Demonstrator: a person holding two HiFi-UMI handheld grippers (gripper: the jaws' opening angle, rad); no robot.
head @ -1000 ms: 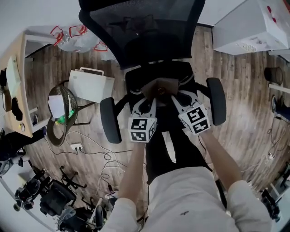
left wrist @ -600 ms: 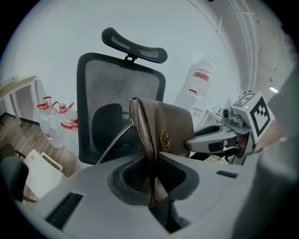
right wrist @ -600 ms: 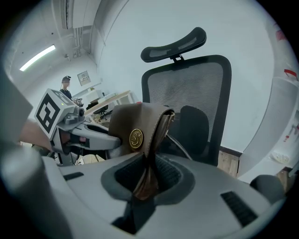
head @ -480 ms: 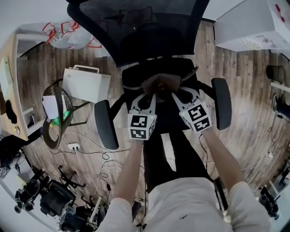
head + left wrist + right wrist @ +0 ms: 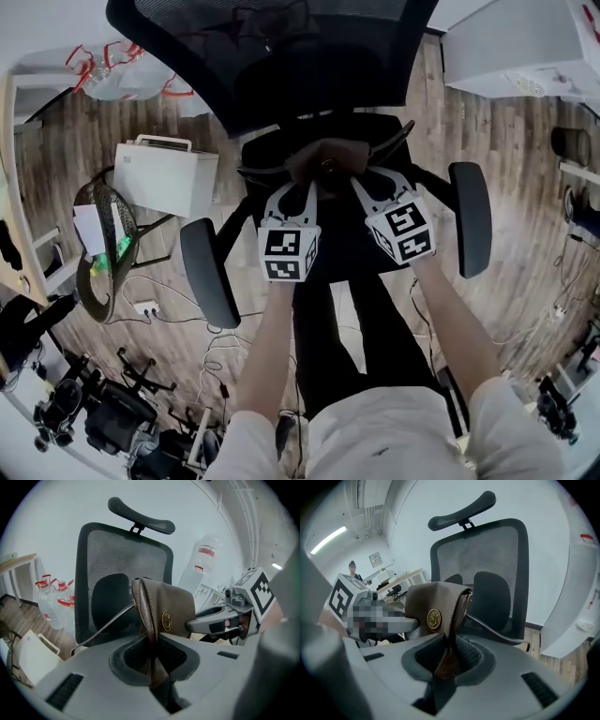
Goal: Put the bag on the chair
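Observation:
A small brown leather bag with a round gold emblem hangs between both grippers above the black seat of an office chair with a mesh backrest. My left gripper is shut on the bag's left edge. My right gripper is shut on its right edge. In the left gripper view the bag has its seam pinched between the jaws of the left gripper, and a thin strap trails toward the backrest. The right gripper view shows the same bag gripped by the right gripper, with the chair behind it.
The chair's armrests flank my arms. A white case and a wire basket stand on the wooden floor at left, with cables nearby. Water bottles lie far left. A white unit stands at the right.
Both grippers have carried the bag a little farther forward over the seat, toward the backrest. The chair now looms larger in the head view. Both grips are unchanged.

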